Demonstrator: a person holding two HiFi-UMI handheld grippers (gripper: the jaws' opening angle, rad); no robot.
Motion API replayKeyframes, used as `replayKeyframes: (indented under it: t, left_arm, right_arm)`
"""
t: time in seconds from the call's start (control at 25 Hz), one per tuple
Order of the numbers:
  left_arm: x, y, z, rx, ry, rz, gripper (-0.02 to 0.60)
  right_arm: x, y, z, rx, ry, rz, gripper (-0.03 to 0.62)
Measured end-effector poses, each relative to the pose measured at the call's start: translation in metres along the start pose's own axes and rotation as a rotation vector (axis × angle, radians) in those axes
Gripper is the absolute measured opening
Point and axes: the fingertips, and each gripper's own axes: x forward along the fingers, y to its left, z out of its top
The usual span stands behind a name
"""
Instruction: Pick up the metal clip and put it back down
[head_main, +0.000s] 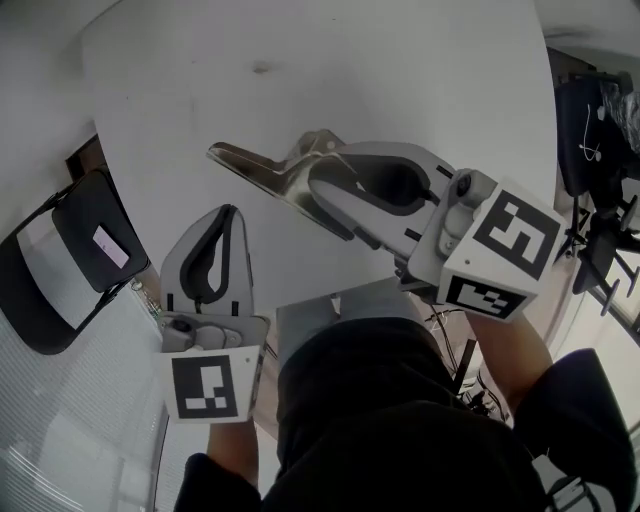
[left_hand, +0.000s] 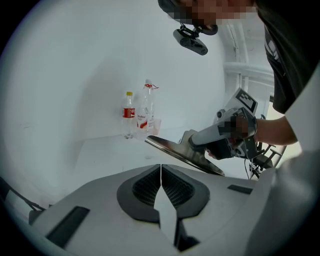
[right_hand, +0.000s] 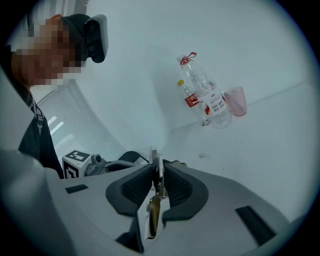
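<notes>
So, your left gripper (head_main: 222, 215) is just hanging out, jaws closed on nothing, while your right gripper (head_main: 325, 190) is clamped on the metal clip (head_main: 250, 162), up off the white table (head_main: 400, 80). Pickup looks done; setting it back down is what's left.

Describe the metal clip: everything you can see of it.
The metal clip is a long, shiny, steel-looking piece: a flat blade tapering to a point, with a raised bent part near the grip. The right gripper holds it by one end, its fingers pressed on both sides. The clip hangs tilted in the air above the white table, touching nothing else.
</notes>
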Motion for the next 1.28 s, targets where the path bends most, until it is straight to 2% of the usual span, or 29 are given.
replayKeyframes:
  t: [0.04,0.16,0.36,0.48,0.76,1.28]
  left_arm:
    - [0.001,0.0,-0.001,-0.03,-0.011,-0.007,0.023]
    - [0.003,0.006,-0.007,-0.046,-0.013,-0.006,0.022]
    - [0.012,0.006,-0.024,-0.041,0.017,0.01,0.022]
    - [0.008,0.004,-0.022,-0.042,0.033,0.014,0.022]
    - [0.009,0.004,-0.023,-0.019,-0.009,-0.008,0.022]
    - [-0.001,0.007,0.011,0.009,-0.053,-0.039,0.023]
  right_arm:
    - [0.002,0.0,0.0,-0.001,0.029,-0.009,0.08]
    - [0.009,-0.001,-0.001,-0.01,0.035,-0.014,0.081]
    - [0.014,-0.014,-0.019,0.032,0.047,0.015,0.081]
    - [0.012,-0.011,-0.016,0.036,0.044,0.023,0.08]
    - [0.008,-0.007,-0.012,-0.008,0.001,-0.007,0.078]
    - [0.003,0.012,0.022,-0.036,-0.063,-0.02,0.063]
